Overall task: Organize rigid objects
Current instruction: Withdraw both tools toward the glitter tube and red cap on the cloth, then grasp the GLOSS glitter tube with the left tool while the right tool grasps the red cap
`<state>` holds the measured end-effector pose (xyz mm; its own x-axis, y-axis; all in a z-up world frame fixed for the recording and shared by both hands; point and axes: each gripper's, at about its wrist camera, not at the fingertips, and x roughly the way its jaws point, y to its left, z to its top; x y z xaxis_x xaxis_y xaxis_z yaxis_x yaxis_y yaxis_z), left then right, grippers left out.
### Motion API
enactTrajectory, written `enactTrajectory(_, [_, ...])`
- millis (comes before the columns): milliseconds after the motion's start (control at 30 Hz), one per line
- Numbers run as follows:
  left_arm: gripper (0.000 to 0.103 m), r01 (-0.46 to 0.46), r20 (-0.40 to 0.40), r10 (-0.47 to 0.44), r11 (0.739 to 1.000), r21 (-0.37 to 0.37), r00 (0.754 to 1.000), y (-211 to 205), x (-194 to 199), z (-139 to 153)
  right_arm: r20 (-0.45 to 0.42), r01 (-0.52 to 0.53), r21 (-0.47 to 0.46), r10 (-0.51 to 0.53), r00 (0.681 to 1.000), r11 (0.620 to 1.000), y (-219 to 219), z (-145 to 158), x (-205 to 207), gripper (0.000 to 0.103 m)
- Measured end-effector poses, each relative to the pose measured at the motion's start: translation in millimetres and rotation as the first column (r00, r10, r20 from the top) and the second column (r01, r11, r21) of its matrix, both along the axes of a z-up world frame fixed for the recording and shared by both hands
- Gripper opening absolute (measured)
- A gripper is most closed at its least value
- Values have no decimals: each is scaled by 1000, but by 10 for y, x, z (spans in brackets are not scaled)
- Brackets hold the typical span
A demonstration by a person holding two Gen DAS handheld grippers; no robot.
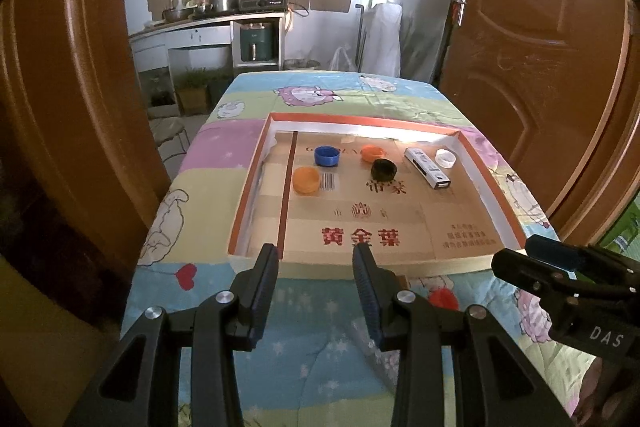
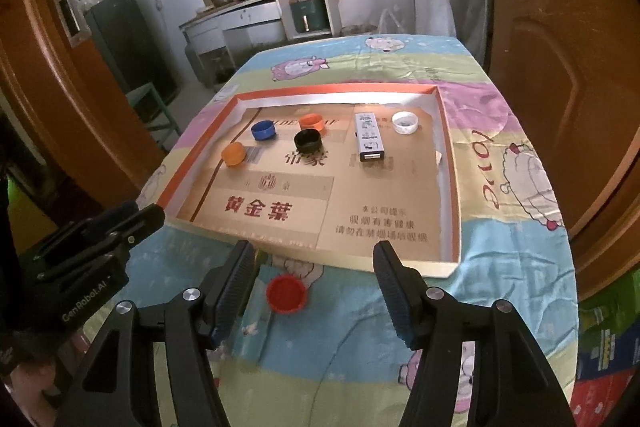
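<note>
A shallow cardboard tray (image 1: 494, 187) (image 2: 450, 163) with an orange rim lies on the table. In it are a blue cap (image 1: 327, 155) (image 2: 263, 129), two orange caps (image 1: 306, 179) (image 1: 372, 151) (image 2: 234, 153) (image 2: 311, 122), a black cap (image 1: 383, 169) (image 2: 307, 141), a white cap (image 1: 445, 158) (image 2: 405, 122) and a white oblong device (image 1: 427, 167) (image 2: 370, 136). A red cap (image 2: 286, 293) (image 1: 445, 297) lies on the cloth in front of the tray. My left gripper (image 1: 316, 259) is open and empty at the tray's near edge. My right gripper (image 2: 314, 259) is open and empty, with the red cap between its fingers.
The table wears a colourful cartoon cloth (image 1: 208, 195) (image 2: 516, 239). Brown doors (image 1: 72, 87) (image 2: 568, 59) stand on both sides. A kitchen counter (image 1: 208, 23) with pots is at the back. Each gripper shows in the other's view, the right one (image 1: 560, 275) and the left one (image 2: 92, 239).
</note>
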<state>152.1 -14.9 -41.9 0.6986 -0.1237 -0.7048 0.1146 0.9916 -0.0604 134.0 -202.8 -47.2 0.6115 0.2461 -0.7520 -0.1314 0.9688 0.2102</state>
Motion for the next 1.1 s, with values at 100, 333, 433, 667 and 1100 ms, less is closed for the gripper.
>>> enactTrajectory(100, [39, 0, 6, 0, 1000, 1, 1000, 15, -82, 18, 3, 2, 1, -2, 1000, 1000, -3, 9, -81, 64])
enactTrajectory(333, [39, 13, 9, -13, 1000, -8, 1000, -14, -249, 4, 6, 2, 4, -2, 1000, 1000, 19, 2, -253, 64])
enactTrajectory(433, [39, 28, -5, -28, 1000, -9, 1000, -86, -311, -95, 2, 1, 10, -1, 1000, 1000, 27, -29, -312, 64])
enactTrajectory(667, [39, 44, -45, -46, 999, -26, 998, -303, -401, -385, -15, 4, 18, -4, 1000, 1000, -2, -126, -406, 64])
enactTrajectory(1100, [39, 6, -96, -11, 999, -52, 995, -396, -393, -664, -34, 7, 27, -6, 999, 1000, -90, -222, -436, 64])
